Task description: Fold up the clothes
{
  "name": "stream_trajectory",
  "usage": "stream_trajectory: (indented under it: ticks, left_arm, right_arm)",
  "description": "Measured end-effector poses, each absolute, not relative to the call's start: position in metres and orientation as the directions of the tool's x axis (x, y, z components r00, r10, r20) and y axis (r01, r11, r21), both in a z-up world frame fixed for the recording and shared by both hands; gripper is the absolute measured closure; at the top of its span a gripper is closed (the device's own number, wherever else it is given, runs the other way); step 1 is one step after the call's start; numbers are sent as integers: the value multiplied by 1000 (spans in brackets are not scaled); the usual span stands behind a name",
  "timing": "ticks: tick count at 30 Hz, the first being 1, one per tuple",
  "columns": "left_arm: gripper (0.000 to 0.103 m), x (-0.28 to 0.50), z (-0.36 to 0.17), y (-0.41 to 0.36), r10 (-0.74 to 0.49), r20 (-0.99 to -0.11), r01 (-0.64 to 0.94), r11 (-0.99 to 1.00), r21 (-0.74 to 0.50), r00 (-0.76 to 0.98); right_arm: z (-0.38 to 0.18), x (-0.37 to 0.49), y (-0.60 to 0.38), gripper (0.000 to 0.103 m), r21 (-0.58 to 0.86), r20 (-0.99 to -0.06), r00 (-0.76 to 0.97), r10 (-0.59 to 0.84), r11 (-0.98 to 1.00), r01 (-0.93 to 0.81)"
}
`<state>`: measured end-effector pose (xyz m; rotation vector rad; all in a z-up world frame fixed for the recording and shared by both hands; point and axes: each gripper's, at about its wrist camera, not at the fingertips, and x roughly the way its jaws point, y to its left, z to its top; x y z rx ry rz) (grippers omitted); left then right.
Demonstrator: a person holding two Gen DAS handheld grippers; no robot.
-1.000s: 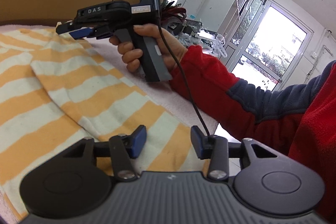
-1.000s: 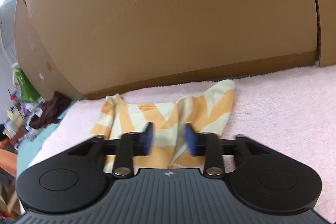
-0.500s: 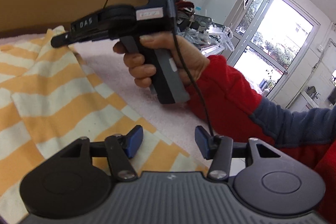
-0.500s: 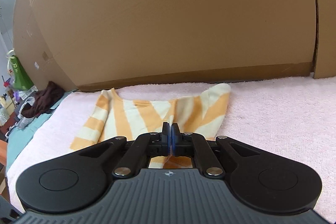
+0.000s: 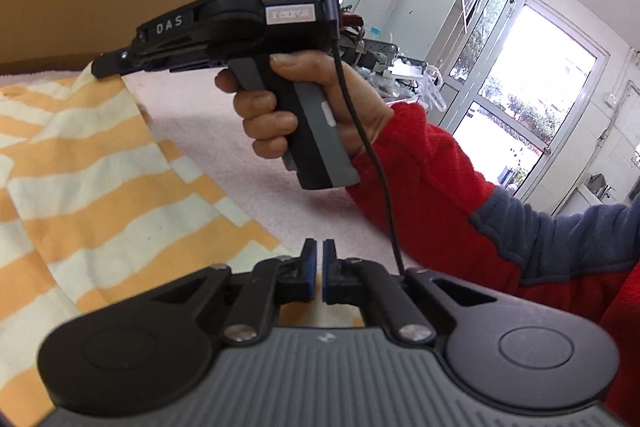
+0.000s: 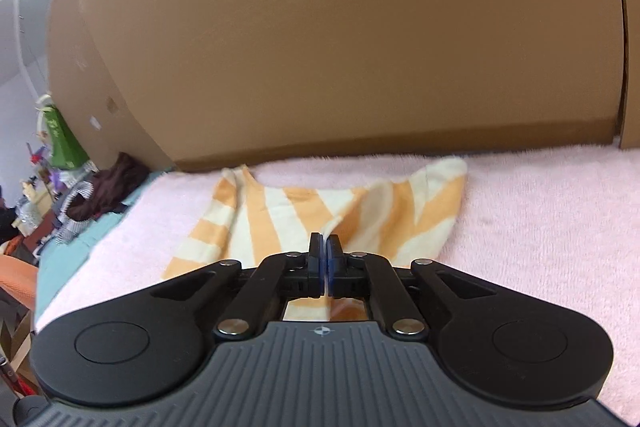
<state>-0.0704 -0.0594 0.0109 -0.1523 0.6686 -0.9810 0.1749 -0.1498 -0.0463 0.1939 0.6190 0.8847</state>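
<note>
I hold a pair of tongs in each hand over a desk (image 6: 540, 211) covered in pink towelling. An orange-and-cream striped garment (image 6: 296, 215) lies on it, partly bunched, with one corner lifted in a peak towards the big cardboard boxes (image 6: 340, 39) behind.

My right tongs (image 6: 324, 259) are closed, the blue pads pressed together on a raised ridge of the striped cloth. My right hand (image 5: 316, 107), in a red sleeve (image 5: 432, 195), grips the handle above the desk, so the cloth hangs from the tip and lifts clear of the towelling. I judge this grip is for carrying that edge across the garment to make a fold.

My left tongs (image 5: 316, 269) are nearly closed, with only a thin slit between the pads. They sit at the near edge of the garment, but I cannot tell whether any cloth is caught between them. Holding here would pin or lift the near corner alongside the far one.
</note>
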Motion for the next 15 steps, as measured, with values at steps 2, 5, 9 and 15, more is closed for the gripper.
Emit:
stream_trajectory:
  ticks: [2, 5, 9, 15]
  left_arm:
    - [103, -75, 12, -59, -808, -455, 719, 563, -408, 375]
    - [103, -79, 8, -60, -800, -476, 712, 570, -410, 366]
    - [103, -83, 4, -62, -781, -500, 694, 594, -407, 375]
    - [101, -87, 12, -33, -749, -472, 636, 653, -411, 465]
  right_arm:
    - [-43, 173, -153, 101, 384, -421, 498, 758, 646, -659]
    - [-50, 178, -147, 99, 309, -501, 543, 674, 725, -616]
    - [-61, 182, -138, 98, 261, -551, 554, 624, 760, -595]
    - [-56, 183, -149, 77, 277, -509, 601, 617, 778, -563]
